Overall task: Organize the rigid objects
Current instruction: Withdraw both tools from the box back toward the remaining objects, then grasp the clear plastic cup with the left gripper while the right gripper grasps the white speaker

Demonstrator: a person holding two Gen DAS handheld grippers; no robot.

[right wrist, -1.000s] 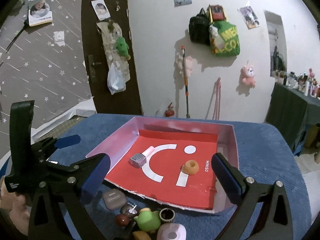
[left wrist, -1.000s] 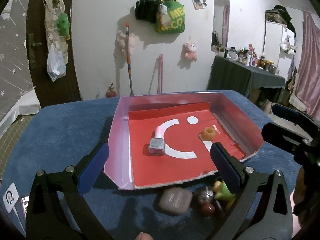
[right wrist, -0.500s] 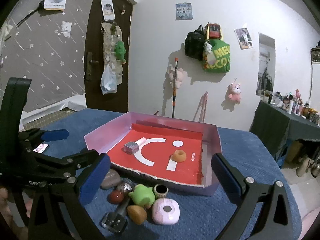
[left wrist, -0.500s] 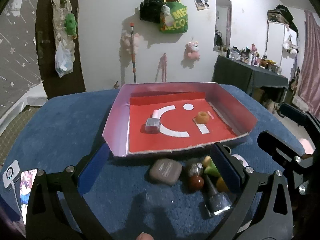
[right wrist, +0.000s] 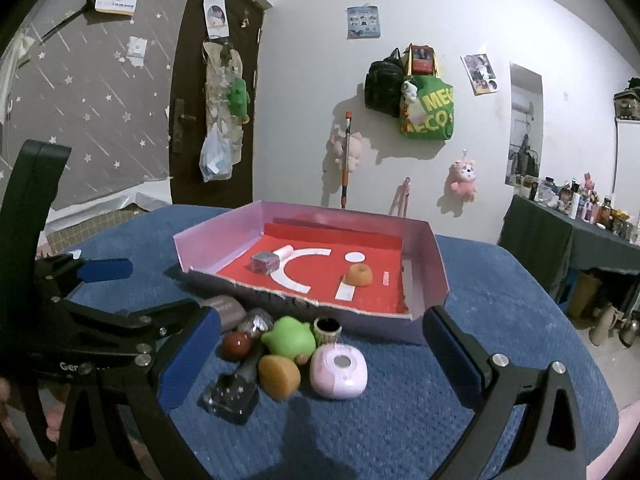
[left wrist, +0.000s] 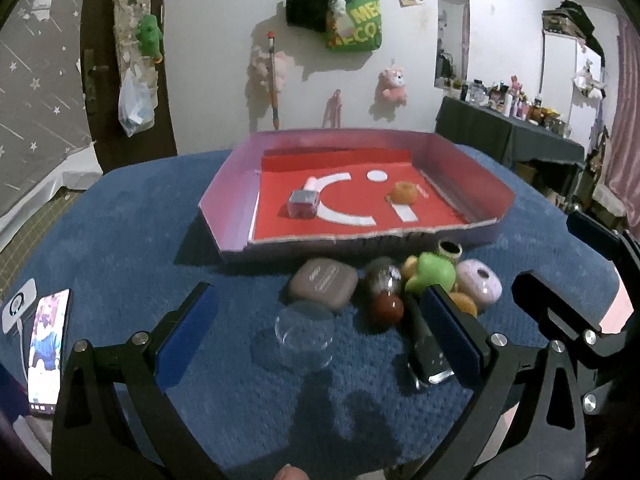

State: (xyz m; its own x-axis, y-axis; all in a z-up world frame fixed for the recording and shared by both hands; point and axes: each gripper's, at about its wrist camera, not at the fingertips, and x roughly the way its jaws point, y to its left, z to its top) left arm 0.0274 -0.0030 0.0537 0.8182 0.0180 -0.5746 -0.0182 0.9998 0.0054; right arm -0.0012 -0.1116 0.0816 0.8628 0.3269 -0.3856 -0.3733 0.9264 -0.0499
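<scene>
Loose pile of small items (right wrist: 288, 344) on blue bench (right wrist: 480, 360), just in front of red tray (right wrist: 434, 256). Right claw (right wrist: 316, 364) spread wide, pile between its fingers, nothing gripped. Left claw (left wrist: 320, 340) wide, empty, over clear dome (left wrist: 305, 330); both level, pointing at tray.

Clustered trinkets (right wrist: 288, 344) crowd the tray's (right wrist: 434, 264) near wall.
</scene>
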